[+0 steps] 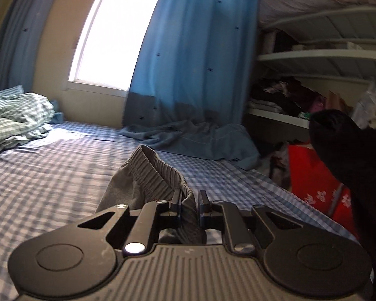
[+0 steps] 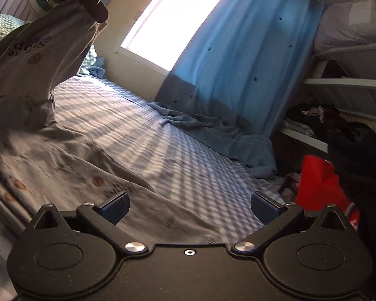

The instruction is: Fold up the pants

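The grey pants (image 1: 150,173) have a ribbed elastic waistband. In the left wrist view, my left gripper (image 1: 190,200) is shut on a fold of that waistband, holding it up off the bed. In the right wrist view the pants (image 2: 62,155) are printed grey cloth: one end lies spread on the checked sheet, the other end hangs from the left gripper (image 2: 92,2) at the top left. My right gripper (image 2: 190,202) hovers open over the near edge of the cloth, and nothing is between its blue pads.
The bed (image 1: 50,170) has a blue checked sheet. A rumpled green checked quilt (image 1: 15,115) lies at the far left. A blue curtain (image 1: 195,50) pools on the mattress by the window. White shelves (image 1: 313,57) with clothes and a red bag (image 1: 313,175) stand to the right, behind a dark sleeve (image 1: 351,150).
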A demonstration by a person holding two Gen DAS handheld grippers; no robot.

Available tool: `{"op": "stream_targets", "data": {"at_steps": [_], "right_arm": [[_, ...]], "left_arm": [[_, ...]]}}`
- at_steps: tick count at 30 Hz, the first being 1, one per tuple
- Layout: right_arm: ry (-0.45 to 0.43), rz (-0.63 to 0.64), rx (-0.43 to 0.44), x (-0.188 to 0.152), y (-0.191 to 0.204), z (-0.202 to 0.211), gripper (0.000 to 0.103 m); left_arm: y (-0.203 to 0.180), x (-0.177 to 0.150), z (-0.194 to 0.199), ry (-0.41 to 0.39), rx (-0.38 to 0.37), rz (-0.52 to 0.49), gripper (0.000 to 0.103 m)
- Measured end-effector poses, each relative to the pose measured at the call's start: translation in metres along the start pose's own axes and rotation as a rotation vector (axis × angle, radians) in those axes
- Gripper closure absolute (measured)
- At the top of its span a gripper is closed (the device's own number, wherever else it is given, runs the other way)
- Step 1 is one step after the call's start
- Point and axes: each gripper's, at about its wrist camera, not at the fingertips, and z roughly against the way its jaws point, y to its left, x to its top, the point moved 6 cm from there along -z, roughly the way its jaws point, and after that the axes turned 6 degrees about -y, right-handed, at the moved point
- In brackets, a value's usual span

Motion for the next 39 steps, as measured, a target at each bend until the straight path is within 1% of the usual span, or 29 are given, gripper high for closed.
{"op": "stream_targets", "data": {"at_steps": [2, 5, 8, 11, 13, 15, 18, 19, 20, 21, 22, 23, 24, 25, 26, 28, 29, 31, 34, 37, 38, 39], "right_arm": [[0.031, -0.027, -0.046, -0.022, -0.026, 0.006, 0.001], [0.078, -0.062, -0.111, -0.053, -0.057, 0.018, 0.001], [0.133, -0.079, -0.164, -0.082, -0.080, 0.028, 0.001], [0.184, -0.092, -0.204, -0.105, -0.095, 0.037, 0.001], [0.199, -0.105, -0.219, -0.114, -0.102, 0.041, 0.001], [0.204, -0.120, -0.222, -0.119, -0.104, 0.044, 0.001], [0.198, -0.130, -0.214, -0.116, -0.101, 0.044, 0.001], [0.191, -0.133, -0.211, -0.114, -0.099, 0.044, 0.001], [0.184, -0.137, -0.206, -0.111, -0.097, 0.043, 0.001], [0.176, -0.143, -0.199, -0.107, -0.096, 0.042, 0.001], [0.167, -0.148, -0.192, -0.102, -0.095, 0.041, 0.001], [0.158, -0.152, -0.185, -0.097, -0.092, 0.041, 0.001], [0.147, -0.156, -0.176, -0.091, -0.089, 0.041, 0.001], [0.137, -0.163, -0.166, -0.085, -0.086, 0.040, 0.001], [0.128, -0.174, -0.155, -0.079, -0.084, 0.039, 0.001], [0.104, -0.217, -0.124, -0.065, -0.080, 0.036, 0.001], [0.095, -0.245, -0.106, -0.059, -0.077, 0.034, 0.001], [0.077, -0.321, -0.055, -0.045, -0.072, 0.028, 0.001], [0.090, -0.444, 0.041, -0.030, -0.061, 0.014, 0.001], [0.146, -0.560, 0.149, -0.023, -0.044, -0.005, 0.001], [0.179, -0.592, 0.175, -0.024, -0.040, -0.012, 0.001], [0.228, -0.626, 0.181, -0.027, -0.035, -0.019, 0.002]], "left_arm": [[-0.035, -0.016, -0.014, 0.042, -0.062, -0.030, 0.090], [-0.086, -0.050, -0.033, 0.101, -0.142, -0.077, 0.091], [-0.121, -0.089, -0.050, 0.166, -0.188, -0.130, 0.093], [-0.135, -0.128, -0.061, 0.250, -0.213, -0.135, 0.094], [-0.137, -0.145, -0.061, 0.284, -0.214, -0.129, 0.094], [-0.132, -0.152, -0.058, 0.309, -0.210, -0.107, 0.093], [-0.122, -0.145, -0.045, 0.310, -0.231, -0.070, 0.087], [-0.117, -0.137, -0.038, 0.313, -0.241, -0.043, 0.078], [-0.112, -0.130, -0.031, 0.308, -0.255, -0.017, 0.063], [-0.107, -0.123, -0.023, 0.294, -0.265, 0.003, 0.052], [-0.101, -0.117, -0.014, 0.274, -0.260, 0.013, 0.035], [-0.092, -0.108, -0.006, 0.247, -0.239, 0.022, 0.030], [-0.082, -0.103, 0.001, 0.233, -0.216, 0.029, 0.029], [-0.072, -0.099, 0.007, 0.227, -0.193, 0.036, 0.025], [-0.061, -0.095, 0.012, 0.222, -0.158, 0.044, 0.016], [-0.034, -0.091, 0.022, 0.207, -0.054, 0.046, 0.007], [-0.018, -0.089, 0.028, 0.193, 0.013, 0.046, 0.005], [0.009, -0.091, 0.035, 0.192, 0.112, 0.051, 0.001], [0.043, -0.099, 0.038, 0.223, 0.241, 0.058, 0.001], [0.069, -0.112, 0.032, 0.257, 0.305, 0.072, 0.001], [0.076, -0.118, 0.030, 0.281, 0.317, 0.090, 0.001], [0.080, -0.122, 0.028, 0.300, 0.321, 0.110, 0.001]]}}
